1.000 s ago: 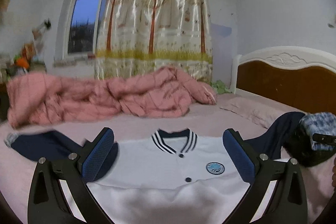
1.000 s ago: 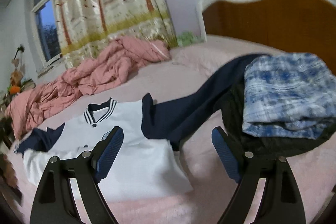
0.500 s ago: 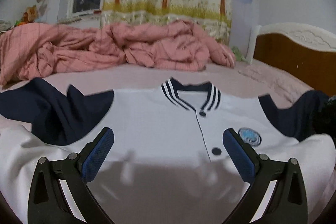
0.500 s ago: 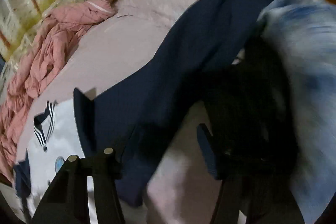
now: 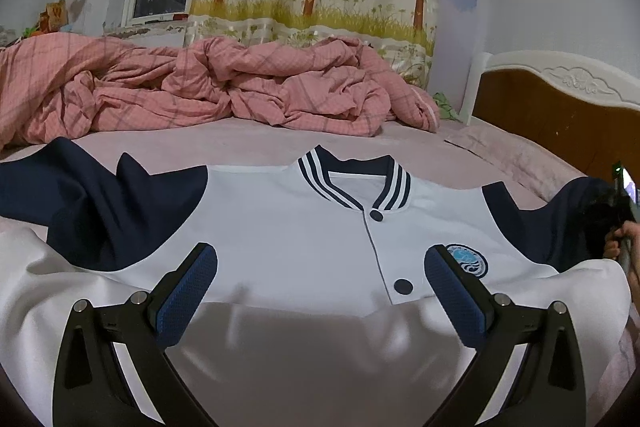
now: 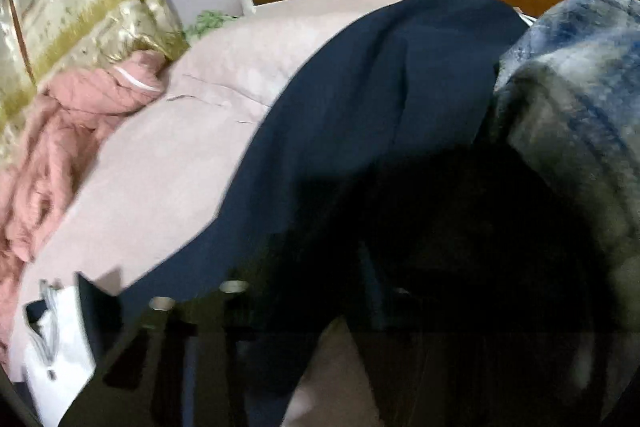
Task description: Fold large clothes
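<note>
One white baseball jacket (image 5: 304,239) with two navy sleeves lies spread, front up, on the bed (image 5: 256,141).
The left hand-held gripper (image 5: 320,285) hovers over the jacket's chest, fingers wide apart, holding nothing. The right hand-held gripper (image 6: 304,311) is low over the right navy sleeve (image 6: 360,131), beside one folded blue plaid garment (image 6: 576,75); blur and shadow hide its opening, so I cannot tell.

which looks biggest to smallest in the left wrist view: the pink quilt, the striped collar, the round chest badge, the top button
1. pink quilt
2. striped collar
3. round chest badge
4. top button
This is apparent size only; the quilt lies farther back, so its real lead is greater.
</note>
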A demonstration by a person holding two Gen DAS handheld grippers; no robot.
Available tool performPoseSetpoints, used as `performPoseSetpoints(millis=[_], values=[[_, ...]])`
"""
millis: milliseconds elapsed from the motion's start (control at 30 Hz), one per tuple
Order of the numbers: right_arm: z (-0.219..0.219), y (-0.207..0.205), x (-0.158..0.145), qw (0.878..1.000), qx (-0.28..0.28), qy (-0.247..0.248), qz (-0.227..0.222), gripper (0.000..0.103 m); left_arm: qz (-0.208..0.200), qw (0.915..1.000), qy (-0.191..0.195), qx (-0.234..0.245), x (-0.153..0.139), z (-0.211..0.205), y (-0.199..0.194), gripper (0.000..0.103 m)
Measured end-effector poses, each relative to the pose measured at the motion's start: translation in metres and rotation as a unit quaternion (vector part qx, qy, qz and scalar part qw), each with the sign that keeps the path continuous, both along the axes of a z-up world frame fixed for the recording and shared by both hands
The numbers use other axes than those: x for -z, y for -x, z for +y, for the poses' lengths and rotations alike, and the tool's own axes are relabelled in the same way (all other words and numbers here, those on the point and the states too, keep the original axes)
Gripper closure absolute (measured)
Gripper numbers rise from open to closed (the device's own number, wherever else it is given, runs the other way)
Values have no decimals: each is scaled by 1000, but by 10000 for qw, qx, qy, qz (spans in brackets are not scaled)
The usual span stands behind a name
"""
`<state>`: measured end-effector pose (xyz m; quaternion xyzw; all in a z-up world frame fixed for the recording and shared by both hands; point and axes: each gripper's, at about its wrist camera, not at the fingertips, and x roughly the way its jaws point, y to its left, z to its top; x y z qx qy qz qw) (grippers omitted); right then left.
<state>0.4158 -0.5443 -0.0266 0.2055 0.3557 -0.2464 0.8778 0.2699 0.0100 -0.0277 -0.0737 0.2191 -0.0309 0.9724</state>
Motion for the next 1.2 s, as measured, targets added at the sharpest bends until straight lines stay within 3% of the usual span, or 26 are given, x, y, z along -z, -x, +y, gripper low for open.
performPoseSetpoints(millis=[200,333,433,533,633,700,767,833,933,967,1000,1200], values=[[17,23,-33,9973,-300,-274,-614,99,-145,9999,-14,-18,-4,1,7,0],[78,46,-81,9870,-1228,134,-1031,99,-289,9996,-60,-13,-8,-1,13,0],[130,53,-103,9695,-2121,-113,-1224,99,-306,9995,-121,-28,-10,-2,14,0],[189,54,-92,9519,-2919,-329,-875,99,-374,9992,-116,-46,-11,-1,17,0],[257,53,-52,9369,-3473,-190,-339,99,-446,9989,-125,-86,-13,-1,21,0],[276,57,-24,9466,-3224,-75,19,99,-541,9981,-178,-218,-15,0,25,0],[280,64,-7,9551,-2944,-296,160,98,-623,9977,-158,-198,-16,0,28,0],[279,70,-4,9545,-2954,-377,171,93,-631,9977,-175,-186,-17,0,28,0],[270,86,-17,9522,-3025,-392,143,64,-617,9978,-184,-166,-17,-1,27,0],[262,90,-23,9540,-2971,-392,72,44,-626,9977,-181,-173,-17,-1,26,0],[252,96,-29,9557,-2918,-395,-3,32,-630,9977,-181,-177,-17,-2,26,0],[163,95,-66,9806,-1879,-321,-463,30,-634,9976,-195,-181,-18,-4,26,0]])
